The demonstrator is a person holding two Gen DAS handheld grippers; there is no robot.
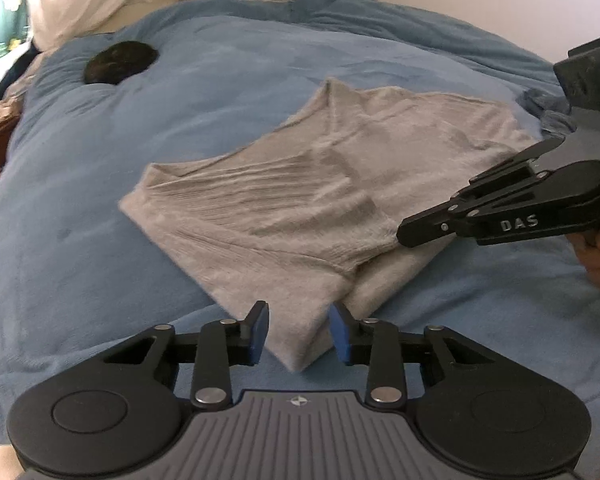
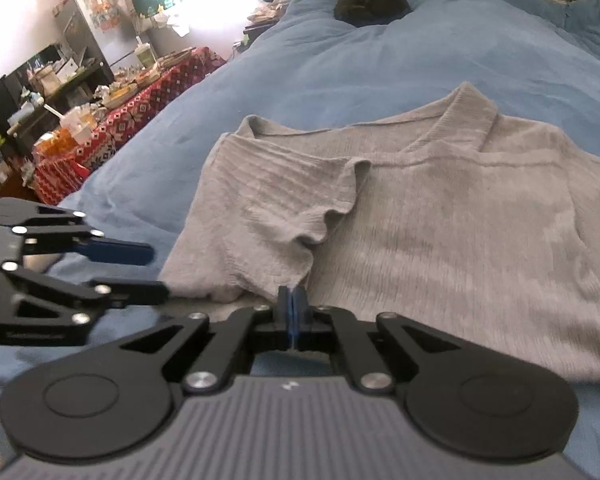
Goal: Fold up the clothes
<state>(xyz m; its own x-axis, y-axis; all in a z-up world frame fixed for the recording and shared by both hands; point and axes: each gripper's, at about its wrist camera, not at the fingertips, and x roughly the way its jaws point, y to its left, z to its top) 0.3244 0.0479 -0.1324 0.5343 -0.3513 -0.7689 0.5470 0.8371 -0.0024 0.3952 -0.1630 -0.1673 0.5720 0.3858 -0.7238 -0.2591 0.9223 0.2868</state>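
Note:
A grey knit short-sleeved top [image 1: 320, 200] lies flat on the blue bedspread [image 1: 100, 240], one side and sleeve folded inward over its body [image 2: 268, 208]. My left gripper [image 1: 299, 330] is open, its blue pads on either side of the top's near corner, just above the bed. My right gripper [image 2: 291, 300] is shut with its pads together at the top's near hem, beside the folded sleeve; nothing shows between them. It also shows in the left wrist view [image 1: 412, 234] over the top's right edge. The left gripper shows in the right wrist view [image 2: 152, 272] at the left.
A dark round lump [image 1: 120, 62] lies on the bedspread near the head of the bed, with a white pillow [image 1: 80, 0] behind it. Beside the bed stands a cluttered table with a red patterned cloth [image 2: 112, 128] and shelves behind.

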